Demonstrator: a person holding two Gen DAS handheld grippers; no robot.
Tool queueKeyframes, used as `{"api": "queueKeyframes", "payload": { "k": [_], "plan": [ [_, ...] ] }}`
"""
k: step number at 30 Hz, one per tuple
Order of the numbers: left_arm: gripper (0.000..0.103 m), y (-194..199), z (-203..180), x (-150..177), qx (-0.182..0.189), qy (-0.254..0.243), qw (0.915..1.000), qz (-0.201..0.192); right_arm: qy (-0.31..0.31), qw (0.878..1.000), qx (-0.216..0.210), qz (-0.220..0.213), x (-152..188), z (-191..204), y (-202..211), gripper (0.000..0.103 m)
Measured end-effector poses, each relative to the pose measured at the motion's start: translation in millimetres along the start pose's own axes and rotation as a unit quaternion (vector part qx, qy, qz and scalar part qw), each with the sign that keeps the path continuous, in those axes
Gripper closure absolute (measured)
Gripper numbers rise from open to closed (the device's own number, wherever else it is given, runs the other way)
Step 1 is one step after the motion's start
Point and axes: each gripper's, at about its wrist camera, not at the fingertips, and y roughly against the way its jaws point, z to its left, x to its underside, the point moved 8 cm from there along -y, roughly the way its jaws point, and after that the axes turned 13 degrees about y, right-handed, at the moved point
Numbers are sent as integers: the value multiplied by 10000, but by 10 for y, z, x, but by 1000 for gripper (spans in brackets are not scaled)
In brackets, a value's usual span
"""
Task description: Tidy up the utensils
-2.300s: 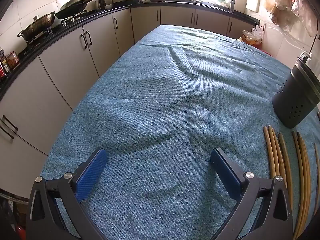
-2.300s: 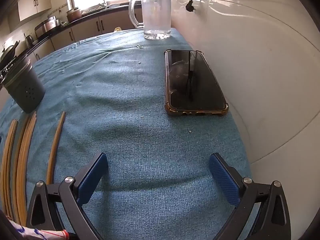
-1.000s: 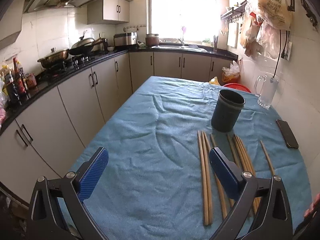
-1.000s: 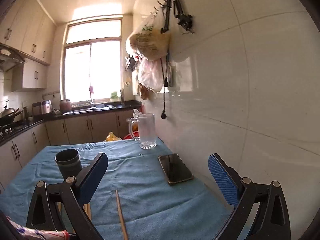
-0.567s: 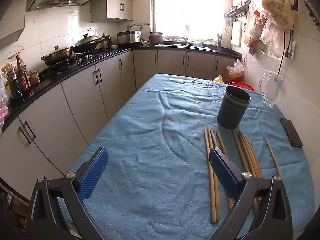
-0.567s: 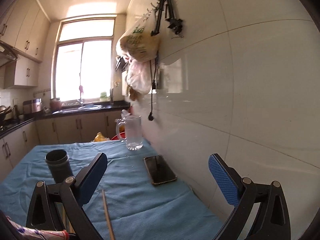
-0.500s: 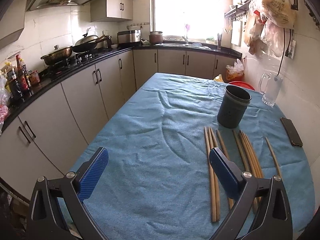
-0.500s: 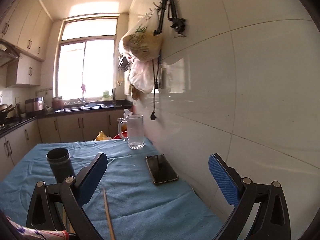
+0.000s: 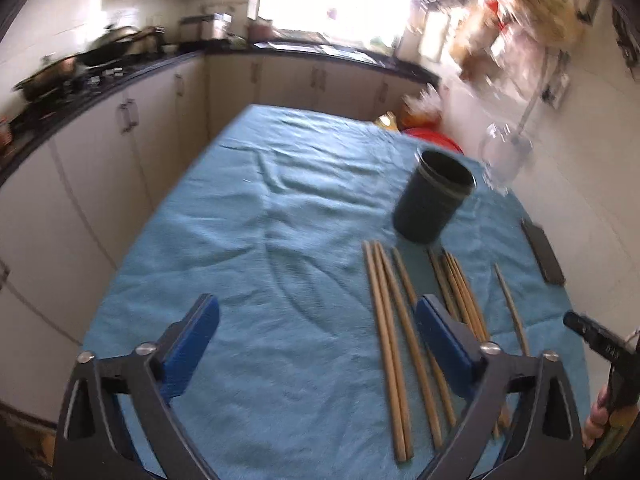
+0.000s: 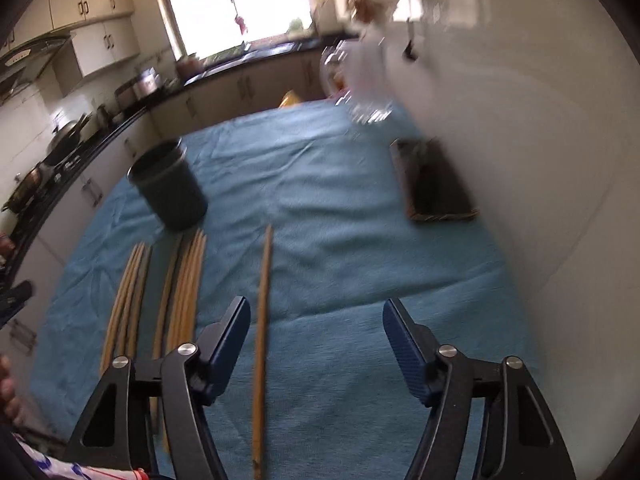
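Along the left runs a dark kitchen counter with pans on the stove, well apart from the table, which is covered in a blue cloth. The left gripper hangs over the near part of the cloth, its jaws wide but closing, with only bare cloth between them; its right finger stands in front of the nearest chopsticks. The chopsticks lie side by side on the cloth in a loose row, pointing toward a dark round holder that stands upright just beyond their far ends. One single chopstick lies apart to the right of the row. The right gripper is above it, jaws closing yet clear of the wood, the stick running between them close to the left finger. Farther right a dark phone lies flat near the white wall, and a clear glass mug stands beyond it.
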Motion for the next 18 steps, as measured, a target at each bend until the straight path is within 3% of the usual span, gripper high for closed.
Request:
{"api": "queueKeyframes", "payload": {
  "k": [1, 4, 8, 13, 18],
  "plan": [
    [30, -116, -48, 25, 18, -86, 9998, 182, 58, 10000, -30, 56, -18, 29, -42, 36],
    [61, -529, -171, 126, 166, -66, 9952, 964, 398, 9990, -60, 206, -65, 159, -194, 36],
    [69, -782, -310, 116, 286, -86, 9930, 1140, 694, 9972, -117, 256, -45, 296, -302, 36],
    [90, -1041, -433, 111, 110, -403, 9911, 1263, 572, 9974, -257, 348, -38, 297, -452, 36],
    [97, -1141, -402, 91, 80, -371, 9918, 1224, 577, 9971, -298, 399, -35, 267, -550, 36]
  ]
}}
